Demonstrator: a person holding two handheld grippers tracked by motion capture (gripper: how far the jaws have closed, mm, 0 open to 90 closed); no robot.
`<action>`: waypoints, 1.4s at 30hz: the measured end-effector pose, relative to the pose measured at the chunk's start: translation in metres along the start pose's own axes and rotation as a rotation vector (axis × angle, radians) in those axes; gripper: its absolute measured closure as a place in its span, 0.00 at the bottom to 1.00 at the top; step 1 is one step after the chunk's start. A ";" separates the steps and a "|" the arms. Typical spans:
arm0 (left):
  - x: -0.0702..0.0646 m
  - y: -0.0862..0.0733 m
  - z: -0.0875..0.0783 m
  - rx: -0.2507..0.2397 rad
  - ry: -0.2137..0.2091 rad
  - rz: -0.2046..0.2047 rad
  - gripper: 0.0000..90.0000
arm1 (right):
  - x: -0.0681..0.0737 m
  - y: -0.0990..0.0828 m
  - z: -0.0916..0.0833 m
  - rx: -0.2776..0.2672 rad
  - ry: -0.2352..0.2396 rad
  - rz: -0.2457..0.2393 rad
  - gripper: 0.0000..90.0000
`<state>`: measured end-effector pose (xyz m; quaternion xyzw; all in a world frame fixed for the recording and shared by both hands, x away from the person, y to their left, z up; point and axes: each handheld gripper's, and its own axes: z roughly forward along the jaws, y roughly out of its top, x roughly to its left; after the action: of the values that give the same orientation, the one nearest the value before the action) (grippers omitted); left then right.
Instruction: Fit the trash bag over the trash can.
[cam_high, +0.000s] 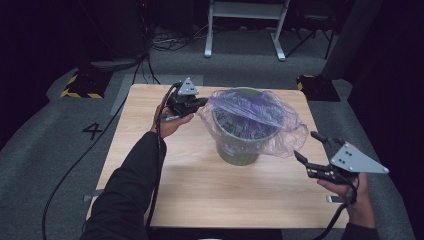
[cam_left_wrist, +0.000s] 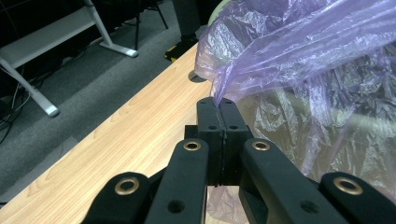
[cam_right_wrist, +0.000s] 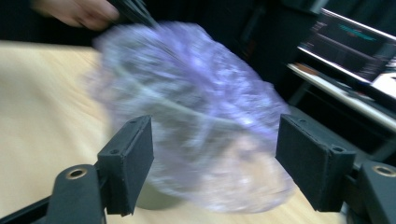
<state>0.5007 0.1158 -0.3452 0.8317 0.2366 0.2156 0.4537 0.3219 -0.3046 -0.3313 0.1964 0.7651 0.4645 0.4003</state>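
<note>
A green bin (cam_high: 239, 145) stands in the middle of the wooden table (cam_high: 165, 190), with a thin purple plastic bag (cam_high: 250, 107) draped over its mouth and hanging down its right side. My left gripper (cam_high: 204, 102) is at the bin's left rim, shut on a pinched edge of the purple bag (cam_left_wrist: 261, 65), which stretches away from its closed pads (cam_left_wrist: 219, 116). My right gripper (cam_high: 312, 145) hovers off the bin's lower right, jaws wide apart with nothing between them. The bag (cam_right_wrist: 196, 126) lies blurred beyond its fingers (cam_right_wrist: 130, 158).
A white metal frame (cam_high: 245, 25) and cables lie on the grey floor beyond the table. Yellow-and-black blocks (cam_high: 82, 85) sit by the table's far corners. A small hole (cam_left_wrist: 200, 77) is in the tabletop near the bin. The near half of the table is bare wood.
</note>
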 end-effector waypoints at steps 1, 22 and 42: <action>0.000 0.000 0.000 -0.001 0.003 0.004 0.99 | -0.005 0.002 0.006 0.017 -0.004 -0.006 0.30; 0.009 -0.006 0.024 0.049 0.003 0.001 0.99 | -0.055 0.005 0.092 0.166 0.039 0.001 0.99; 0.008 -0.017 0.073 0.186 -0.037 -0.053 0.99 | -0.085 -0.029 0.156 0.279 -0.025 0.378 1.00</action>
<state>0.5456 0.0814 -0.3944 0.8675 0.2689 0.1651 0.3846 0.4987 -0.2899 -0.3589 0.3954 0.7666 0.4183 0.2846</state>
